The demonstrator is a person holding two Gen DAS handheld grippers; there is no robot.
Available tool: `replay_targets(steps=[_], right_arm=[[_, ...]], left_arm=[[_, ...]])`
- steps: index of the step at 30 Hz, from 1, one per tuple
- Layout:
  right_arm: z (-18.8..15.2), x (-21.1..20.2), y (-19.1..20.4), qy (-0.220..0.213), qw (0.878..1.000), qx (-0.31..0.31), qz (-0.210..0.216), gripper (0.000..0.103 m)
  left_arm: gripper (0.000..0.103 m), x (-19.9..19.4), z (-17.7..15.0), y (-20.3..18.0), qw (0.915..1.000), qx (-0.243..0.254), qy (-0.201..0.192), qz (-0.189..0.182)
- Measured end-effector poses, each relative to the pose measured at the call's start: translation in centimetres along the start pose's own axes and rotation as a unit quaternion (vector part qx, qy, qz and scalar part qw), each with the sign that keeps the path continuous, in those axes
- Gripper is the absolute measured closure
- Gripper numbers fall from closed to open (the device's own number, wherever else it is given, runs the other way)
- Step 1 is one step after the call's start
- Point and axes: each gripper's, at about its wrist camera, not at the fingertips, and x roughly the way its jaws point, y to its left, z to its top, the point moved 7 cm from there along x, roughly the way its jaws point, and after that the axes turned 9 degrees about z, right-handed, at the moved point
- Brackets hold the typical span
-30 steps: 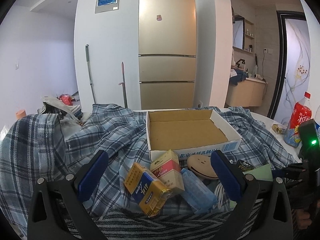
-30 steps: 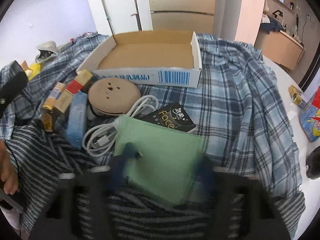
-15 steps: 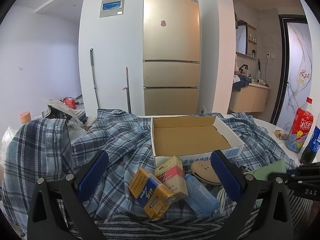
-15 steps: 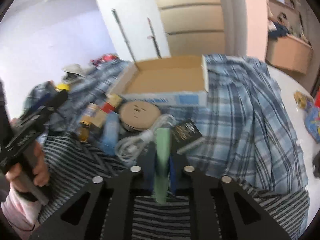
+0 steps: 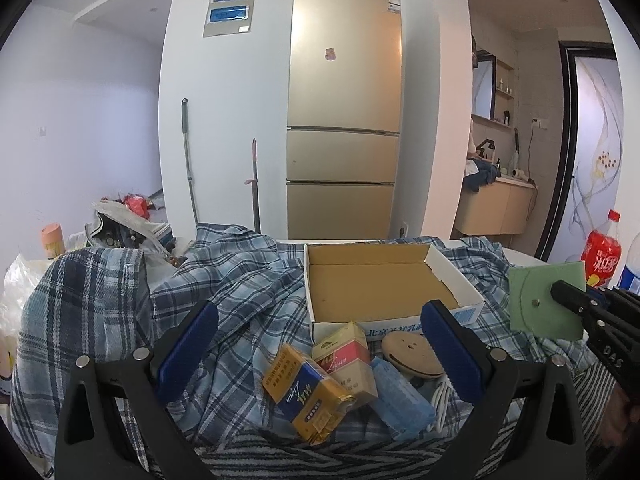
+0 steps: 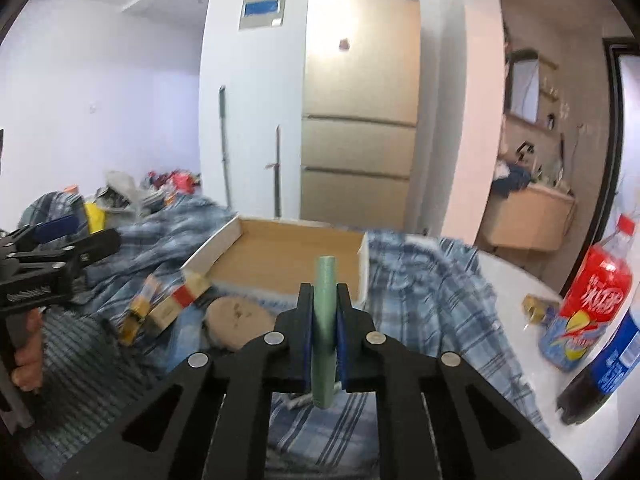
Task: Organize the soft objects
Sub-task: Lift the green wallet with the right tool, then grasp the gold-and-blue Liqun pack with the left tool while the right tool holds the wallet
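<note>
Right wrist: green pouch edge-on between closed jaws, above table.

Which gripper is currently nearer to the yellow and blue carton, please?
Left. The left gripper hangs open just above the yellow and blue carton; the right gripper, off to its right, is shut on the green pouch.

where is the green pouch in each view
Left wrist view: the green pouch is at the right edge, seen flat-on, clamped by the right tongs.
Right wrist view: low centre, edge-on, upright between the shut pads.
Shared landmark: the empty cardboard box lies beyond it in both.
</note>
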Motion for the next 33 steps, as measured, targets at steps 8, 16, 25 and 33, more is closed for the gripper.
replay_targets(steps=[8,16,25,33], right_arm=[[0.1,-0.7,-0.6,-0.037,0.999,0.001,-0.011,0.094],[-0.1,-1.1,0.1,-0.044,0.999,-0.01,0.002,0.094],[-0.4,-0.9,0.0,-0.035,0.999,-0.006,0.01,0.094],[-0.6,-0.7,0.1,-0.031,0.999,-0.008,0.008,0.094]], left_arm=[[0.031,1.3,0.2,0.0,0.9992,0.031,0.024,0.0],[0.042,4.4,-3.6,0.4,0.99,0.027,0.138,-0.009],[0.042,6.8,-5.6,3.1,0.9718,-0.086,0.218,-0.022],[0.03,8.7,-8.1,2.8,0.9311,-0.17,0.315,-0.07]])
